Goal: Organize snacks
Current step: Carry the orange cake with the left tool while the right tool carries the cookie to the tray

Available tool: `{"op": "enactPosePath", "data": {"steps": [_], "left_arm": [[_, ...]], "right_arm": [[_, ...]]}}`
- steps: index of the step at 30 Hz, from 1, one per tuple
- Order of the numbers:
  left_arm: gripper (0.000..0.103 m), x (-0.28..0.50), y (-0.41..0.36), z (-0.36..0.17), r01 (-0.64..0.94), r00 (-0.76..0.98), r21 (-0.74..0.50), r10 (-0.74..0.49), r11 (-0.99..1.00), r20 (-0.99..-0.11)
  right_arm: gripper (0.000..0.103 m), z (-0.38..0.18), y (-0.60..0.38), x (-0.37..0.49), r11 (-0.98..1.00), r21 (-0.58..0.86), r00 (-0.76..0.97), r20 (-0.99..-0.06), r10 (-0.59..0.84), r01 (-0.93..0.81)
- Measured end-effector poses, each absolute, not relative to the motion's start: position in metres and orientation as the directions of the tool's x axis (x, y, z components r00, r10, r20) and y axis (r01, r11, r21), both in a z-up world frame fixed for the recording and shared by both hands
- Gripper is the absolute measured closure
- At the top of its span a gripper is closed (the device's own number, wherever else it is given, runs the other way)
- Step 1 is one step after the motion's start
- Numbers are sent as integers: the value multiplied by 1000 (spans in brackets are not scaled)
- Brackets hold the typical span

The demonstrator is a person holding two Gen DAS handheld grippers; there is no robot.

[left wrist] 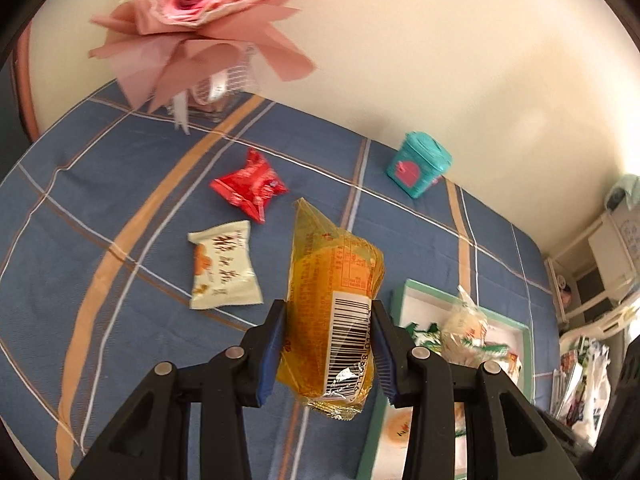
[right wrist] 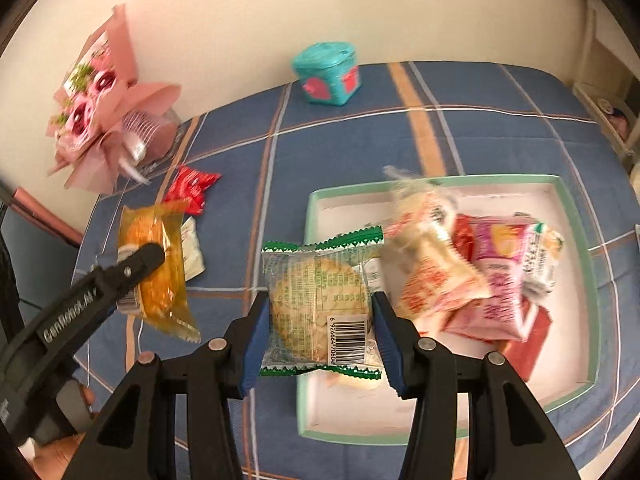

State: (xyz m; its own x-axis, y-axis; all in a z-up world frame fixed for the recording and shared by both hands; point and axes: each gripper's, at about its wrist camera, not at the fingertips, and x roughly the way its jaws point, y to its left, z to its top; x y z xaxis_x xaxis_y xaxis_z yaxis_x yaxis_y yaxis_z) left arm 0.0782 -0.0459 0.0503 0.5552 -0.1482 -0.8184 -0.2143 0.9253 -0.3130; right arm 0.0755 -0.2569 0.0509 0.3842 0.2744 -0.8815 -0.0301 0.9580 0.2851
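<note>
My left gripper is shut on a yellow snack packet, lifted above the blue plaid tablecloth. The same yellow packet and the left gripper show at the left of the right wrist view. My right gripper is shut on a green-edged cracker packet, held over the left edge of the mint-rimmed box. Several snack packets lie piled in that box. A red packet and a white packet lie loose on the cloth.
A pink flower bouquet stands at the far left by the wall. A teal tin with pink hearts sits at the back of the table. Shelves and bags crowd the right side beyond the table edge.
</note>
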Motion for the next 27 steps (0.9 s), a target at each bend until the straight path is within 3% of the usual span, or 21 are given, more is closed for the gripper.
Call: {"op": "enactPosePath", "data": {"steps": [27], "left_arm": [[60,99,-142,27,-37,463,-360,-303,932,-833]], "right_arm": [[51,30,-397,83,907,296,425,-892,151,298]]}}
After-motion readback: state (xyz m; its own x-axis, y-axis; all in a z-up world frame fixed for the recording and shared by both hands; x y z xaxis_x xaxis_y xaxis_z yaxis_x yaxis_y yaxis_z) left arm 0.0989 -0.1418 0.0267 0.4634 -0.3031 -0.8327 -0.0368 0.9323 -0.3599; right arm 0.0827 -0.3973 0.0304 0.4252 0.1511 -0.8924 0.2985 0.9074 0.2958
